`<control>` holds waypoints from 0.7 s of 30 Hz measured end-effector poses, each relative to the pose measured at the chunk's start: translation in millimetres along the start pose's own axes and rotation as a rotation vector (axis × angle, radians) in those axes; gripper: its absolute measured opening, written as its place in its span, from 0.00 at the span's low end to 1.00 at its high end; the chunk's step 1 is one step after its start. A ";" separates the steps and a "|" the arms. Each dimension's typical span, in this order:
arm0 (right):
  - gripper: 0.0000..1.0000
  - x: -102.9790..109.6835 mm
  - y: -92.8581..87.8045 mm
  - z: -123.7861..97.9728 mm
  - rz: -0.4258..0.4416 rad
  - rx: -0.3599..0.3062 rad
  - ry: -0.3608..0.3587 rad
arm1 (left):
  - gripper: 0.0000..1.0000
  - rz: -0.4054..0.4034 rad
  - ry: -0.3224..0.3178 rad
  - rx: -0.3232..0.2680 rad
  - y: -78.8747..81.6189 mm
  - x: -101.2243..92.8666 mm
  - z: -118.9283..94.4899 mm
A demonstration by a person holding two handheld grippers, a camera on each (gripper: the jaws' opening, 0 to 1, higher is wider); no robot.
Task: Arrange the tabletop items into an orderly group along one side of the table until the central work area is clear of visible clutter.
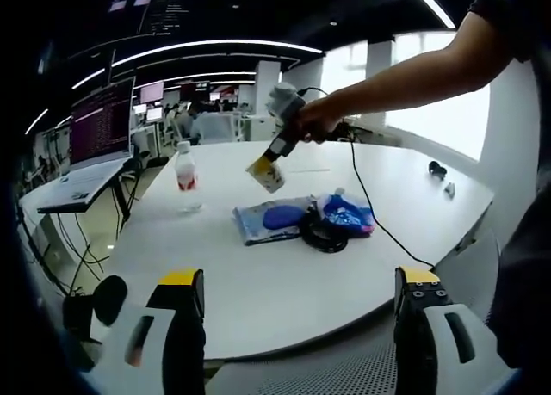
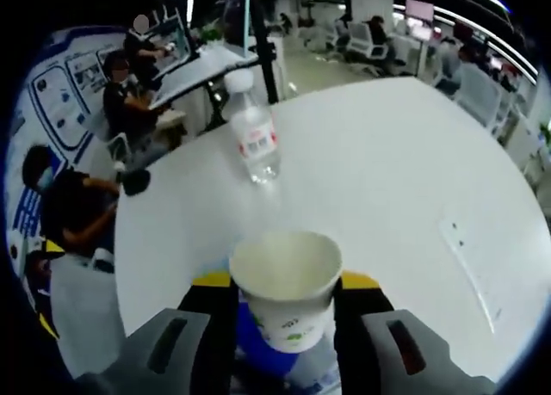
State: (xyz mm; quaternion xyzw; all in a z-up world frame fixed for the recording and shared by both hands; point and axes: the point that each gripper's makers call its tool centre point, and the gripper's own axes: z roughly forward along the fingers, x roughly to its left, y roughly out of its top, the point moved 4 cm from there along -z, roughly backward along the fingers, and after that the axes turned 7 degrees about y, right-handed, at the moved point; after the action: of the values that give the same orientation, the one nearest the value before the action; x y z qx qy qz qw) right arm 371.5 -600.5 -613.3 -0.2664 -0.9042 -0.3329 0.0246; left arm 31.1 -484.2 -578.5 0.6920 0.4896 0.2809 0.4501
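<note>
**Paper cup lifted, clutter pending at centre**

Open-plan office, white round surface (image 1: 284, 292). Seen from the left gripper view: water bottle (image 1: 185, 178) upright at 10 o'clock, well apart from the central cluster of flat blue packet (image 1: 274, 218), crumpled blue bag (image 1: 348, 212) and coiled black cable (image 1: 323, 233), touching or overlapping one another. Small dark items (image 1: 437, 169) near the far edge at 2 o'clock.

Right gripper (image 2: 284, 305): fingers clamped on paper cup (image 2: 287, 293), mouth up, held upright, probably to keep it steady for placing. Carried above the surface over the cluster, arm extended, hand (image 1: 317, 120) wrapped on the handle.

Left gripper (image 1: 301, 305): fingers apart, holding nothing, low at the near edge.

Likely destination: beside the bottle, at 12 o'clock in the right gripper view.
</note>
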 end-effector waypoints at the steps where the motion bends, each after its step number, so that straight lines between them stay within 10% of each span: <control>1: 0.40 0.2 1.8 1.2 -0.003 -0.004 0.002 | 0.91 0.000 0.000 0.000 0.0 0.1 -0.1; 21: 0.39 -3.0 38.3 17.1 0.014 -0.228 -0.097 | 0.91 -0.029 0.007 0.011 -2.5 2.7 0.9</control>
State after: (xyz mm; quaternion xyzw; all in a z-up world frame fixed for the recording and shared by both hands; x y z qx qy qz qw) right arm 395.4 -567.0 -604.7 -0.2895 -0.8587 -0.4203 -0.0471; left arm 31.8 -481.6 -581.3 0.6862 0.5028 0.2741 0.4485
